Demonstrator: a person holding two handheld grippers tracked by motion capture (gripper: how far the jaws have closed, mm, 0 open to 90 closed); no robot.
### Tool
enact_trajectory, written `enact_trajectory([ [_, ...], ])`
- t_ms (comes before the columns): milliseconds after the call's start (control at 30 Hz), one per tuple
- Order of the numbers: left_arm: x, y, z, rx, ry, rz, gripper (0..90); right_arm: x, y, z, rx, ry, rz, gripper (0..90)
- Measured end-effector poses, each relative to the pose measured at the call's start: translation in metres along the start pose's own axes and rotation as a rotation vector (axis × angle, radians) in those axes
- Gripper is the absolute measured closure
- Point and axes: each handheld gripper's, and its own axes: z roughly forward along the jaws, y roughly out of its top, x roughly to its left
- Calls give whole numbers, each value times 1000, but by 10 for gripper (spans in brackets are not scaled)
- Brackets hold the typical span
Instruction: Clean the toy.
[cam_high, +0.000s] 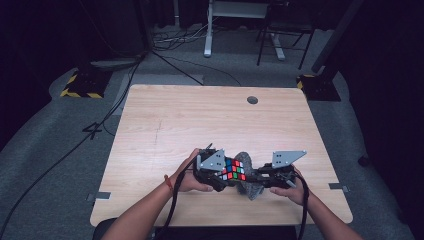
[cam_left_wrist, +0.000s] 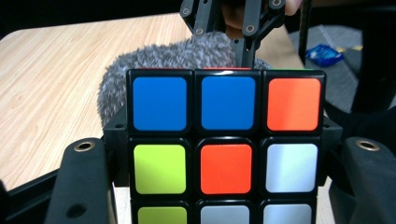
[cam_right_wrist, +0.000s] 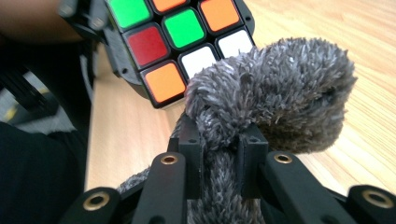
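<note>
The left gripper (cam_high: 216, 176) clamps the Rubik's cube (cam_high: 233, 170) steady above the surface (cam_high: 190, 120) so the right gripper (cam_high: 265, 176), fingers pinching a grey fluffy cloth (cam_right_wrist: 271, 107), can wipe it.

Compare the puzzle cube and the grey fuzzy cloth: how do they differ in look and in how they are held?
The puzzle cube is hard, square-edged and many-coloured; the grey fuzzy cloth is soft, shaggy and one grey. The left gripper clamps the cube across its sides; the right gripper pinches a bunched fold of the cloth. Both are held near the table's front edge, the cloth against the cube.
</note>
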Motion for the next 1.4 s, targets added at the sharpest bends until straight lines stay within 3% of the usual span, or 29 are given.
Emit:
enact_trajectory([
  [100,0,-1,2,29,-3,5,329,1,1,-4,-42,21,2,766],
  [233,-4,-3,11,106,11,30,331,5,8,-9,-93,47,-21,767],
  [367,-5,-3,15,123,9,42,333,11,11,-6,-71,39,-46,767],
  [600,-2,0,5,69,1,22,335,3,9,-7,-60,-9,-6,768],
  [700,-2,2,0,25,-5,14,335,0,7,-5,-33,-27,2,768],
  [767,-3,5,-2,19,-6,18,335,0,3,2,17,-30,4,768],
  [967,2,3,-5,1,8,-1,333,6,3,5,-3,33,-12,768],
  [1133,8,-3,-6,-3,-2,-35,333,15,12,-3,-36,46,-53,768],
  [1233,6,-3,-4,2,-17,-34,334,14,15,-7,-72,31,-53,767],
  [1400,-1,2,2,31,-44,12,334,9,16,-8,-71,-39,-46,767],
])
